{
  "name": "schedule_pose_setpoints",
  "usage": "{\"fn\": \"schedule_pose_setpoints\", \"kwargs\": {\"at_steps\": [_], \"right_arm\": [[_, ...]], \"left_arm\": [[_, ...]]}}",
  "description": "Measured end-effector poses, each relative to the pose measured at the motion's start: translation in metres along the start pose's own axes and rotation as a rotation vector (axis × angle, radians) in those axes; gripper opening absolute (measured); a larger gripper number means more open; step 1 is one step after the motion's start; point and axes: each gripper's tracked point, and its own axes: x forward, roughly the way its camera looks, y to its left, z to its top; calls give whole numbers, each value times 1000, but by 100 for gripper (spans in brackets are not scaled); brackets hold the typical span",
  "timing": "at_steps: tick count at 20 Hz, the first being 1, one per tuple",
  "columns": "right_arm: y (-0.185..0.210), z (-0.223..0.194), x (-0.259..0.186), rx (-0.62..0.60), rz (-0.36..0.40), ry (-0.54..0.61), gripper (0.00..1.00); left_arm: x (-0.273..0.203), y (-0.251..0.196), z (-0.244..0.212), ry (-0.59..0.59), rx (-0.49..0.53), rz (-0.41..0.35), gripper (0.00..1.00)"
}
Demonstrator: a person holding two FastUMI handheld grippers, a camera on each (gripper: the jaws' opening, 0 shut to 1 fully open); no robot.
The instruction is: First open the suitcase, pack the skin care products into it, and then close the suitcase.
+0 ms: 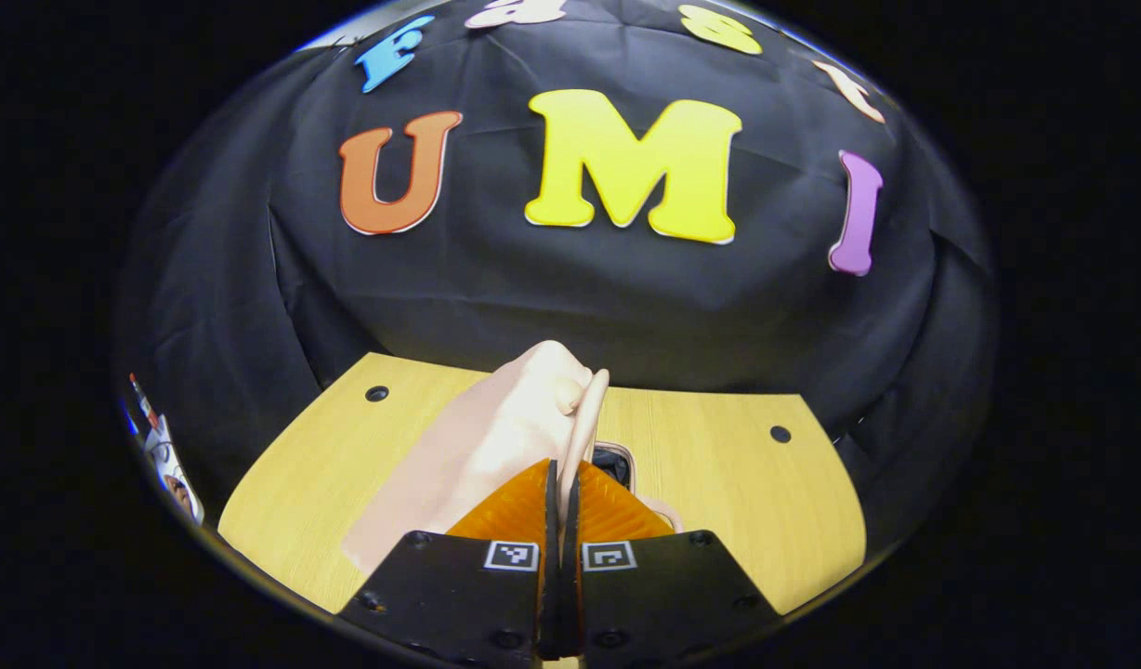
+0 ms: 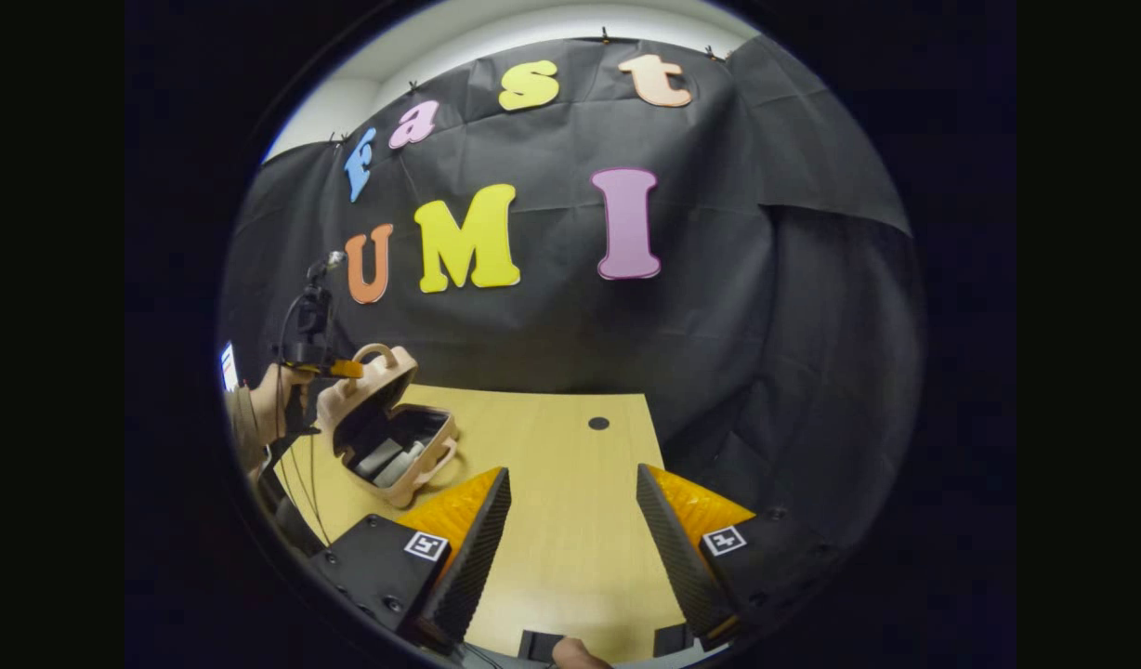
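The suitcase [image 2: 389,423], a small pale pink case with a looped handle on top, is seen in the right gripper view standing on the far left part of the wooden table [image 2: 552,520]. Its lid is raised and tilted back, and the lower shell lies on the table with its dark inside open to view. Pale skin care products [image 2: 389,457] are lying inside the lower shell, side by side; their number cannot be told.

In the left gripper view the suitcase lid [image 1: 478,446] is seen close up, rising just ahead of the left tongs [image 1: 561,506]. These tongs are closed down to a narrow slit on the thin edge of the lid, which is pinched between both fingers. A dark corner of the suitcase's interior is seen just right of the fingers.

In the right gripper view the left tongs [image 2: 334,369] are seen at the top of the lid, held by a hand [image 2: 278,390] in a sleeve, with a cable hanging below.

The right tongs [image 2: 570,520] are spread wide over the bare table, well apart from the suitcase, with nothing between the fingers. A small round hole [image 2: 598,424] is seen in the table further back.
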Motion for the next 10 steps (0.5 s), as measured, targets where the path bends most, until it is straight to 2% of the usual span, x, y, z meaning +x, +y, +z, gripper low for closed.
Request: {"fn": "schedule_pose_setpoints", "kwargs": {"at_steps": [4,5,6,9,10], "right_arm": [[-26,-27,-12,16,-20,8,81],[-33,-35,-14,33,-28,17,77],[-42,-43,-16,51,-44,27,81],[-72,-62,-18,83,-111,55,81],[-81,-64,-18,99,-129,60,77]], "left_arm": [[25,-57,-59,121,107,-6,3],[30,-64,-74,148,132,6,4],[36,-70,-86,174,160,16,4],[46,-83,-112,236,221,55,4],[51,-84,-117,245,239,64,4]]}}
